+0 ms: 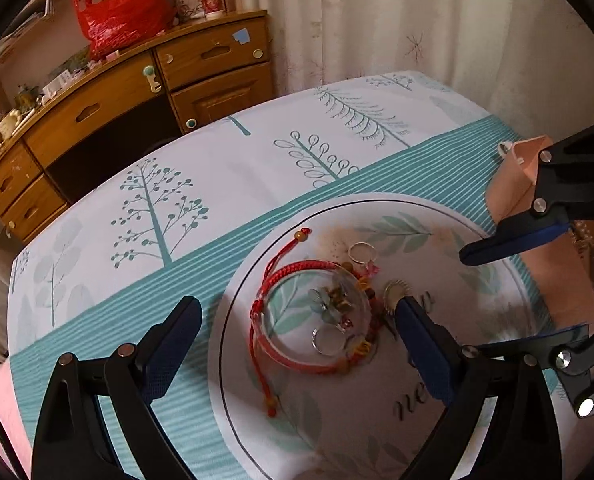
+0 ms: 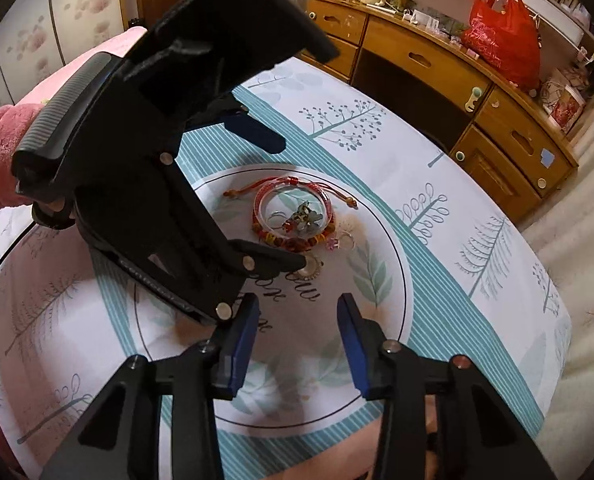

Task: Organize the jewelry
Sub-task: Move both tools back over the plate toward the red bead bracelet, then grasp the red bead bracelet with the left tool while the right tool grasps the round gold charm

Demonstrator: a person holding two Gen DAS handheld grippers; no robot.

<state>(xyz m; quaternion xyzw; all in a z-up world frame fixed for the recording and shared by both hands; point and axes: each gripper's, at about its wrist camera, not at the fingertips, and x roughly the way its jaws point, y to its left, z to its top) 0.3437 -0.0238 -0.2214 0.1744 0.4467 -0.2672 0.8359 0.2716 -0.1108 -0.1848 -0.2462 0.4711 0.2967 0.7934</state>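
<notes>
1. Left wrist view: the left tongs (image 1: 299,322) point down at a round mat (image 1: 437,432) with leaves and words on it. The mat lies on a cloth (image 1: 201,184) with blue-green trees and stripes
2. The left tongs stand wide open and hold nothing. One finger is over the striped cloth, off the mat. The other finger is over the mat, and its tip is right at a little gold round piece (image 1: 395,294); I cannot tell if it touches
3. Between the two fingers lies the jewelry pile: a clear bangle (image 1: 317,312), a red cord bracelet (image 1: 293,276) partly under it, and a silver ring (image 1: 328,338) inside the bangle. Another thin ring (image 1: 361,253) lies just past the pile
4. The right tongs (image 1: 509,284) come in from the right side, over the mat edge, near a pink box (image 1: 515,188)
5. Right wrist view: the right tongs (image 2: 297,344) point down at the mat (image 2: 393,264). Their blue pads are apart with only bare mat between them, so they are open and hold nothing
6. The jewelry pile, with the bangle (image 2: 293,208) and the red cord (image 2: 249,189), lies on the mat ahead of the right tongs, not touching them
7. The left tongs (image 2: 293,204) hang over the mat to the left, held by a hand in a pink sleeve (image 2: 1,152). One tip sits by the gold piece (image 2: 312,267)
8. Far behind stand a wooden desk (image 2: 437,60) and a red bag (image 2: 501,40)
</notes>
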